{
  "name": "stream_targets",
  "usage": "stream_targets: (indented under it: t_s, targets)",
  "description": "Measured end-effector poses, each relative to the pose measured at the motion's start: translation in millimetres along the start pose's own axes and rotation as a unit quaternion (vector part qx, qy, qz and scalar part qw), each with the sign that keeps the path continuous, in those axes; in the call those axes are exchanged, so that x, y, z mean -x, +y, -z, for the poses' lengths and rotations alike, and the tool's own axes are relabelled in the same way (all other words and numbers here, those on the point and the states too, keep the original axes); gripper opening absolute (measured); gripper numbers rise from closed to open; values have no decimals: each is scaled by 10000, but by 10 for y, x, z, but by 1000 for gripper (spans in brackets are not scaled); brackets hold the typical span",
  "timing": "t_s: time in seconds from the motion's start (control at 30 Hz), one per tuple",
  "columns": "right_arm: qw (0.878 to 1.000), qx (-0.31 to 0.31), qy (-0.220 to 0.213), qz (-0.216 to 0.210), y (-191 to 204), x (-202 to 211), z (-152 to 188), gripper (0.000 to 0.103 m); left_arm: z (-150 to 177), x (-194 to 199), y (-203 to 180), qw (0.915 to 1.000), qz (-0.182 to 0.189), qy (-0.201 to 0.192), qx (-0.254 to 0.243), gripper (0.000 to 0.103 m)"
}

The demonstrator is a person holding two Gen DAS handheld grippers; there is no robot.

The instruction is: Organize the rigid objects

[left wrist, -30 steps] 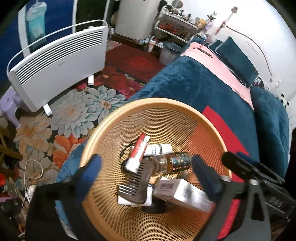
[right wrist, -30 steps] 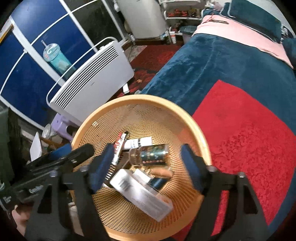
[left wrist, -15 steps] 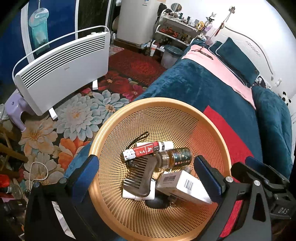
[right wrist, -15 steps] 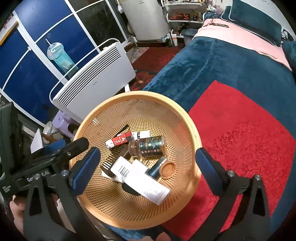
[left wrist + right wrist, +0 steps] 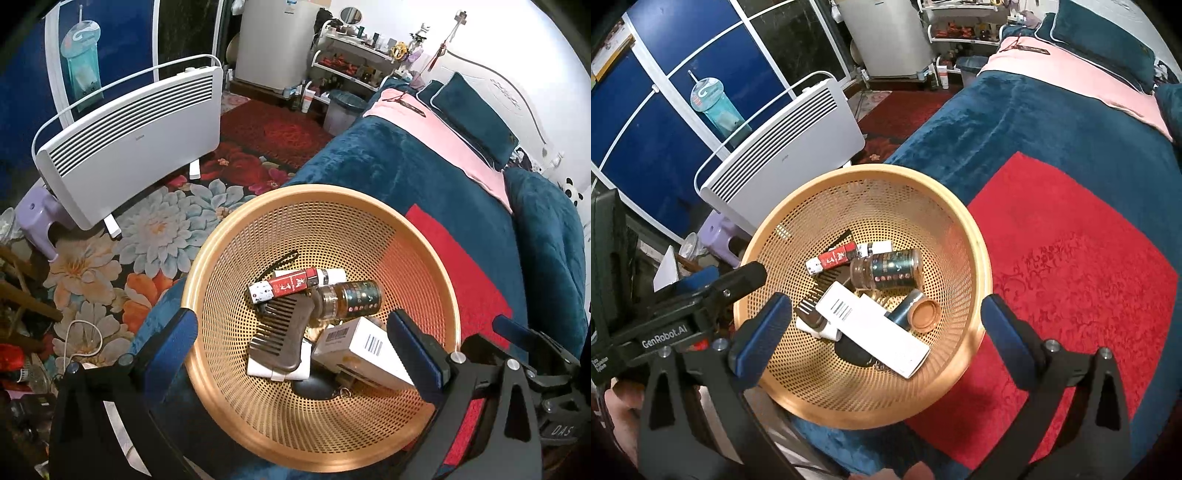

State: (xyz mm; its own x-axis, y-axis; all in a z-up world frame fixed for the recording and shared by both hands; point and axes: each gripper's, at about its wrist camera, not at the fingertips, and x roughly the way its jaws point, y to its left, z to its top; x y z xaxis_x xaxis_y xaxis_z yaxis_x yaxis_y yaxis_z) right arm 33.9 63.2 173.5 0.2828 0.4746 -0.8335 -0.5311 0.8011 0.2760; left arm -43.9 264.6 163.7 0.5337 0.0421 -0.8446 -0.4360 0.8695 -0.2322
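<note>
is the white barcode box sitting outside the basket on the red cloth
No, the white barcode box lies inside the basket, resting across the other items there.

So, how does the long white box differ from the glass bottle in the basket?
The white box is flat, rectangular and opaque with barcodes; the glass bottle is round, see-through at the neck, with a dark label. The box lies nearer the camera, the bottle farther in. Both lie on their sides in the basket.

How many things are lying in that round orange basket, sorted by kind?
In the round orange mesh basket:
Bottles and tubes: 3, namely the glass bottle with dark label, the dark tube with brown cap and the red-and-white tube
White cartons: 2
Dark wooden combs: 1
Black key fobs: 1
Total: 7 that I can make out
</note>
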Motion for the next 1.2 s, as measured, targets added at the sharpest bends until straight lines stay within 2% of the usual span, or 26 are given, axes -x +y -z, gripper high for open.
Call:
stream_targets:
  t_s: [0.5, 0.83, 1.2]
  targets:
    - [9999, 127, -39, -3, 60, 73, 111, 103, 139, 81, -38, 10000, -11, -27, 25, 102]
    - [9996, 63, -255, -127, 37, 166, 165, 103, 241, 232, -94, 9995, 53, -316, -26, 102]
    - [9993, 75, -333, -151, 40, 208, 235, 103, 335, 279, -176, 9993, -115, -347, -57, 102]
